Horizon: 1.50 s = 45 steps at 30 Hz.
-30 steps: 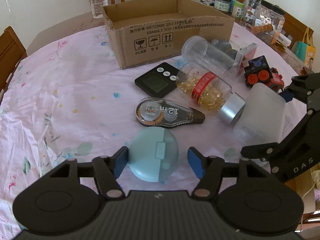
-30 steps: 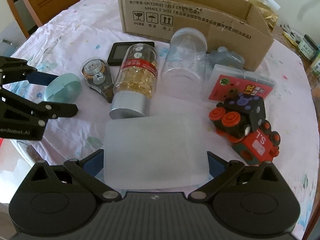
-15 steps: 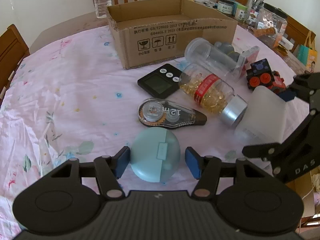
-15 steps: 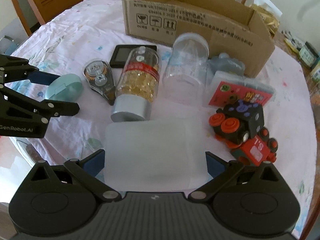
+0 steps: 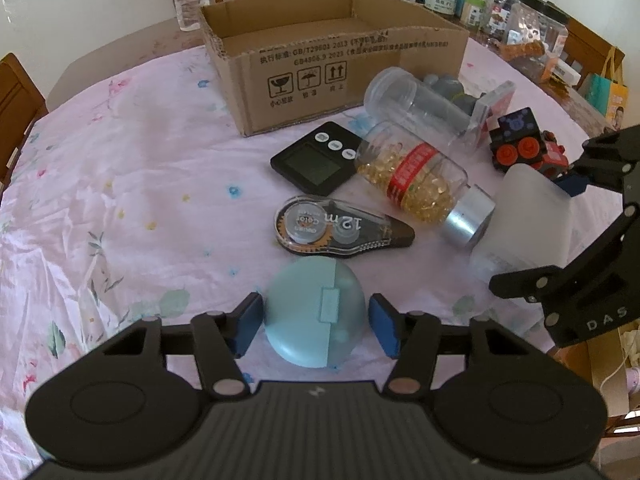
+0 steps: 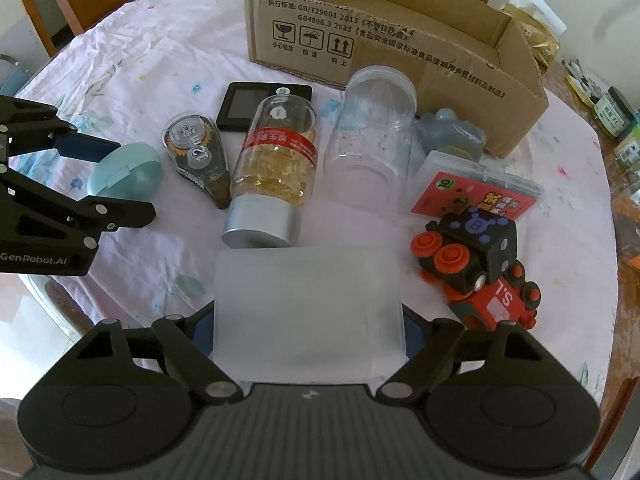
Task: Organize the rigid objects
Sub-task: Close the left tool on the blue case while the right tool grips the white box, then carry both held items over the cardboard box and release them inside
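A round pale blue case (image 5: 316, 312) lies on the pink tablecloth between the pads of my left gripper (image 5: 316, 322); the left pad touches it, the right pad stands just off it. It also shows in the right wrist view (image 6: 126, 170). My right gripper (image 6: 308, 330) is shut on a frosted white plastic box (image 6: 308, 308), also seen in the left wrist view (image 5: 528, 216). An open cardboard box (image 5: 336, 52) stands at the back.
On the table lie a correction tape dispenser (image 5: 340, 228), a black timer (image 5: 316, 162), a capsule bottle (image 5: 420, 184), a clear empty jar (image 6: 372, 136), a grey item (image 6: 450, 134), a card case (image 6: 476, 192) and a toy train (image 6: 476, 268). Chairs ring the table.
My left gripper's pads have closed in on the blue case. My right gripper's pads have closed onto the frosted box. Both views have shifted slightly.
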Tool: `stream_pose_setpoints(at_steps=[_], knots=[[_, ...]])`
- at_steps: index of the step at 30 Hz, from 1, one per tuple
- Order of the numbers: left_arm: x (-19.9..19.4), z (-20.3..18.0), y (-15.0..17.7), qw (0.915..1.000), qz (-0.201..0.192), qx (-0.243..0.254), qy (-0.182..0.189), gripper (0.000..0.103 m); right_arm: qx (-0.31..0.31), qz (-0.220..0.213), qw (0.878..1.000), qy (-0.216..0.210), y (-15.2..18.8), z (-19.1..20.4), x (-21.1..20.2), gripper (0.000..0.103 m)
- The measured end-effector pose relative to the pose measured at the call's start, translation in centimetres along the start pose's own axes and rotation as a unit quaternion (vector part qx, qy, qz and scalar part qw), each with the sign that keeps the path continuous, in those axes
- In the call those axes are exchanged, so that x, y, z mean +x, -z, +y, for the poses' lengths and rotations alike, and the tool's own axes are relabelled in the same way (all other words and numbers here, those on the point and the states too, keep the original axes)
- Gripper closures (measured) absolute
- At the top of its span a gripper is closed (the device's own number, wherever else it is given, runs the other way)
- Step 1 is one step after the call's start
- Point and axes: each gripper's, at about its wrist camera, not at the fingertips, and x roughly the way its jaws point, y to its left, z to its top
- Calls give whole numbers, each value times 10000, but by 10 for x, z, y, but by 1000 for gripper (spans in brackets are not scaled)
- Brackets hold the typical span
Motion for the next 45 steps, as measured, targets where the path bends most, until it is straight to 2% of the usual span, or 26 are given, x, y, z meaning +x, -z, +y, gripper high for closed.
stream_pose_setpoints(at_steps=[12, 23, 29, 34, 38, 45], knots=[[-7, 7, -4, 9999, 106, 5, 129, 51, -29, -27, 10000, 0, -1, -1, -6, 16], [-35, 14, -27, 9979, 86, 493, 402, 51, -55, -173, 9998, 58, -11, -11, -35, 16], [-59, 16, -57, 9936, -178, 937, 609, 51, 41, -462, 9987, 234, -30, -24, -60, 16], [-72, 12, -92, 9907, -472, 1138, 583, 51, 103, -855, 9961, 213, -55, -42, -79, 16], [-70, 9, -122, 9905, -705, 1093, 450, 51, -49, -1130, 9935, 112, -75, -59, -85, 16], [-45, 6, -180, 9937, -833, 740, 100, 51, -337, -1388, 9897, -11, -114, -94, -79, 16]])
